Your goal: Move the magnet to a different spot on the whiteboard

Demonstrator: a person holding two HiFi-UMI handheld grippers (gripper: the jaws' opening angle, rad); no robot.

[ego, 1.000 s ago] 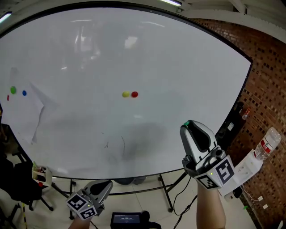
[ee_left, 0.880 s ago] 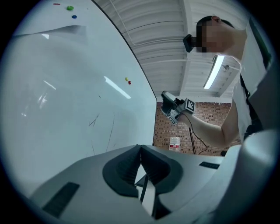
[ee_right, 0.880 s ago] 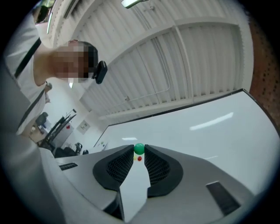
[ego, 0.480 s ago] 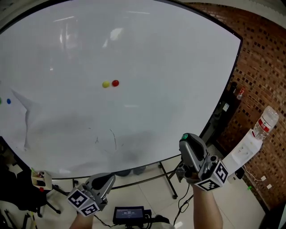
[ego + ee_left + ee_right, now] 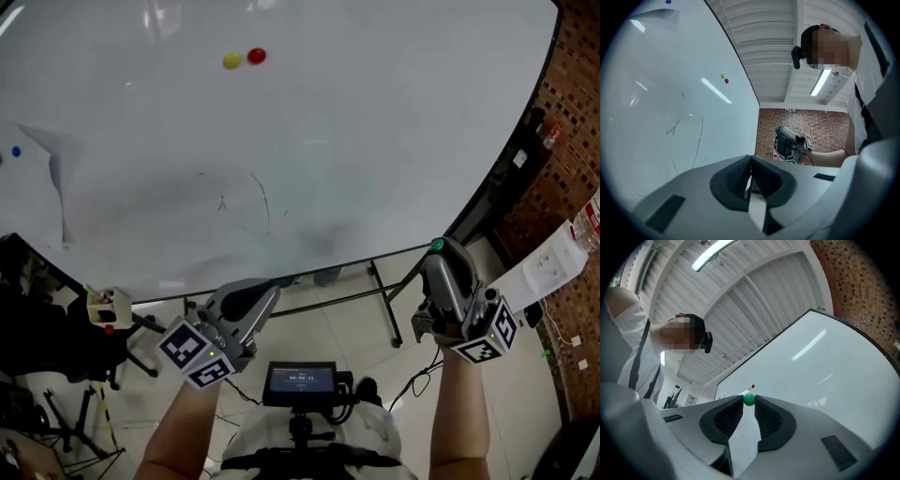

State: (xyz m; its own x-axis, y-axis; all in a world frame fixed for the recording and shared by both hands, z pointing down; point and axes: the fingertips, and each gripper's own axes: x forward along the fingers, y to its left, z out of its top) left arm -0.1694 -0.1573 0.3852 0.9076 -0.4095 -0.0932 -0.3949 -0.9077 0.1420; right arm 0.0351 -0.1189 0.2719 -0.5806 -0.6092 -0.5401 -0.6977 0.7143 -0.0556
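One green magnet point(image 5: 749, 400) is pinched between the jaw tips of the right gripper point(image 5: 438, 251), which is clenched on it near the lower right edge of the whiteboard point(image 5: 375, 141). High on the board, well apart from it, a yellow magnet point(image 5: 232, 60) and a red magnet point(image 5: 256, 55) sit just beside each other. The left gripper point(image 5: 270, 291) hangs below the board's lower edge, its jaws pressed together with nothing between them.

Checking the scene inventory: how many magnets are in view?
4. Yellow magnet and red magnet side by side high on the whiteboard; blue magnet at its left edge; green magnet held by the right gripper. Others may be out of frame.
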